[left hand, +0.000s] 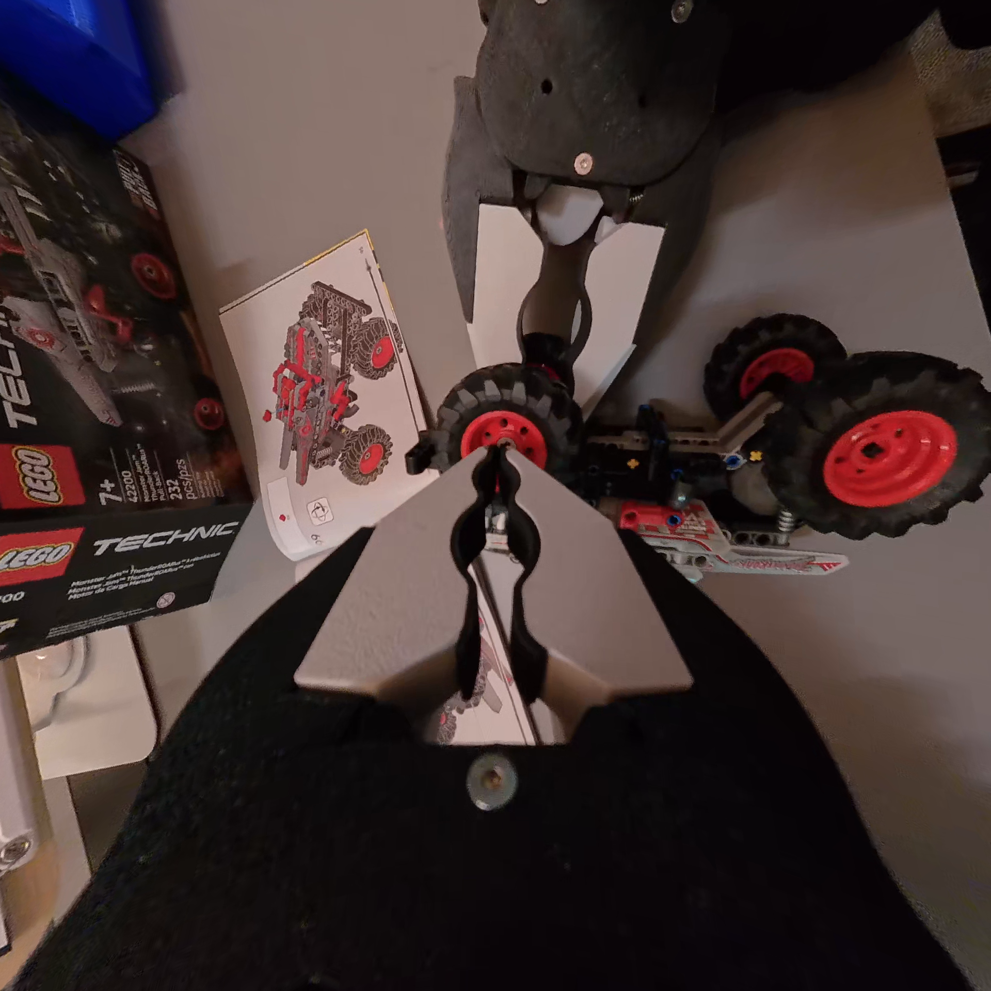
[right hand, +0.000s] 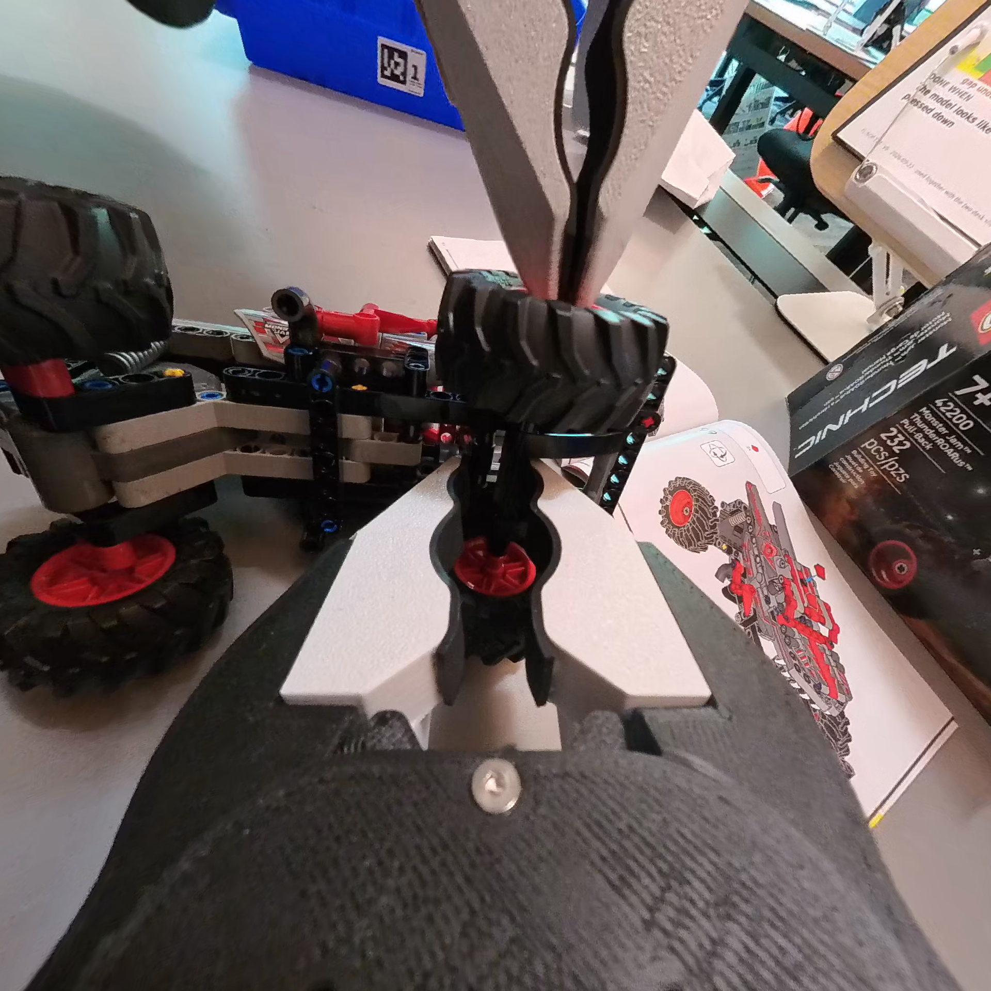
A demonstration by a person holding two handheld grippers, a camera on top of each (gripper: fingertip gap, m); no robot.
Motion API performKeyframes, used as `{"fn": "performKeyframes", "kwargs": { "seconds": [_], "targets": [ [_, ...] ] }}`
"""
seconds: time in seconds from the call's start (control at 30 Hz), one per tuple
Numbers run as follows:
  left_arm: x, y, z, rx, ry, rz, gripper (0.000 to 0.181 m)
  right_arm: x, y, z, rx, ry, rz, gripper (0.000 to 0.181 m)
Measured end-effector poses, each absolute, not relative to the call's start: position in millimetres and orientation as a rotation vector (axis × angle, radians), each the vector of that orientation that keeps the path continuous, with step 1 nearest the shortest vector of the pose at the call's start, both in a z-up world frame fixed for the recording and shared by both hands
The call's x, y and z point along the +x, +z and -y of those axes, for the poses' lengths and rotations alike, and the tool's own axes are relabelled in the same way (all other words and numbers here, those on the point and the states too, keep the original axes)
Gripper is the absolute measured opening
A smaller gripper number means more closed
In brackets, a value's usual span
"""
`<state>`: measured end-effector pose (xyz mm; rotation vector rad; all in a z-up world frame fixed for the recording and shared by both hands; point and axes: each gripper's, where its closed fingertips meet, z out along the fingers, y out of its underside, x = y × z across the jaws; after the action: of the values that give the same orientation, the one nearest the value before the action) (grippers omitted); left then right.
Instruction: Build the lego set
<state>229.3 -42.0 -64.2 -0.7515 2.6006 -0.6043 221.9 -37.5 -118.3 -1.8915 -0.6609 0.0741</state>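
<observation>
Two grippers meet at one end of a toy truck [left hand: 692, 466] that lies on its side on a pale table [left hand: 300, 161]. The left gripper [left hand: 496, 456] is pinched together, its tips pressing at the hub of a black tyre with a red rim [left hand: 504, 429] — whether anything sits between the tips cannot be told. Across from it, the right gripper [right hand: 493, 485] comes in from the far side, its fingers [right hand: 397, 541] clenched on the black axle part of the truck, with a small red hub [right hand: 493, 567] showing in the round gap between them. In the right wrist view the left gripper's pale fingers [right hand: 523, 214] drop onto the same tyre from above. The truck's other wheels [left hand: 890, 456] stick out at the opposite end. An open instruction booklet [left hand: 322, 386] lies just beside the truck, near the dark set box [left hand: 96, 348], and a blue bin [right hand: 332, 48] stands farther back.
</observation>
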Motion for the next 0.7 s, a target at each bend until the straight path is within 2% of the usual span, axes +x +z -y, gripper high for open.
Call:
{"fn": "performKeyframes", "kwargs": {
  "seconds": [0.13,0.27,0.43,0.7],
  "targets": [
    [228,-62,56,-0.752,-0.711,-2.603,0.000,223,-117,39,-1.894,0.059,0.669,0.017],
    [232,-61,40,-0.753,-0.581,-2.537,0.000,221,-118,36,-1.898,0.077,0.653,0.018],
    [224,-40,25,-0.935,-0.723,-2.349,0.000,222,-118,38,-1.891,0.085,0.650,0.017],
    [150,1,-49,-1.228,-0.698,-1.897,0.000,222,-117,39,-1.850,0.055,0.669,0.019]
  ]
}}
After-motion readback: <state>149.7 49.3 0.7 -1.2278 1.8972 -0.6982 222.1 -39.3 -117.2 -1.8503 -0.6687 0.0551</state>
